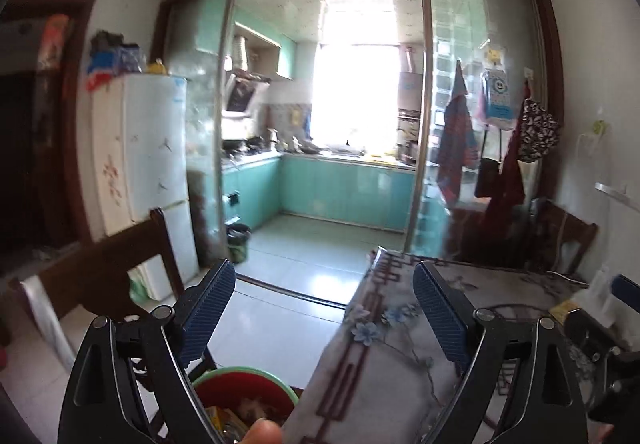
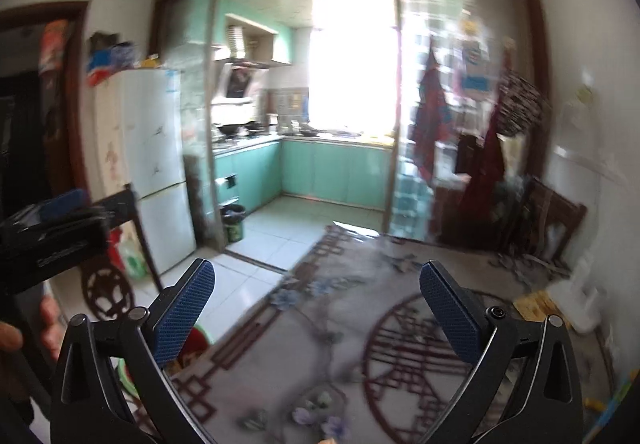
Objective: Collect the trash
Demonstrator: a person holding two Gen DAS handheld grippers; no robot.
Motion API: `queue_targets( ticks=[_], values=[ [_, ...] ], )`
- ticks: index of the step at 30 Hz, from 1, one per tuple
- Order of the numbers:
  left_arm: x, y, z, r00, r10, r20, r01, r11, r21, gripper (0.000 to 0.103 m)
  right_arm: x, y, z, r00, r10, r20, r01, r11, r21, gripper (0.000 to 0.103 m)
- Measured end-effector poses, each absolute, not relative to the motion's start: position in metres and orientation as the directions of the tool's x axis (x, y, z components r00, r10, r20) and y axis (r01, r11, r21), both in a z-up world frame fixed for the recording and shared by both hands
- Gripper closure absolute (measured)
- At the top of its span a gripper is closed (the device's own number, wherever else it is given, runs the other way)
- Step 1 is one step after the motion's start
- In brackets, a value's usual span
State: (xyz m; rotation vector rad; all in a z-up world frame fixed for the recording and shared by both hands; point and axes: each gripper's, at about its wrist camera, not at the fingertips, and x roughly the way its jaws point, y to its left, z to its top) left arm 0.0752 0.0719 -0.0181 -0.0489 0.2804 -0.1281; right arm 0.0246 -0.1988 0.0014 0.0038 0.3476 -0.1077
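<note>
- Across the room we see a kitchen behind a sliding glass door, smooth and framed in dark wood; a tall white fridge stands to its left.
- At the near side our table wears a glossy flowered cloth with maroon line patterns.
- Below the table's left edge sits the round bin, green-rimmed, red inside, with wrappers in it: the trash lies there.
- We hold the left gripper and right gripper spread wide, nothing between their ribbed blue pads.
- To do the next step well, we judge we should scan the cloth for leftover scraps, then lower slowly.
</note>
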Motion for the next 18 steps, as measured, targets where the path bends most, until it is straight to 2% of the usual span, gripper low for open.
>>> queue_targets(
  ticks=[5, 10, 18],
  values=[
    [0.05, 0.048, -0.001, 0.93, -0.241, -0.278, 0.208, 0.968, -0.142, 0.012, 0.0, -0.232, 0.002, 0.946, -0.17, -0.278, 0.197, 0.978, 0.072, 0.0],
    [0.04, 0.029, 0.006, 0.925, -0.178, -0.336, 0.137, 0.98, -0.142, 0.012, -0.014, -0.256, 0.007, 0.937, -0.191, -0.292, 0.236, 0.964, 0.125, 0.0],
    [0.024, 0.007, 0.008, 0.927, -0.158, -0.34, 0.128, 0.986, -0.108, 0.012, -0.03, -0.275, 0.004, 0.93, -0.189, -0.316, 0.237, 0.964, 0.119, 0.0]
  ],
)
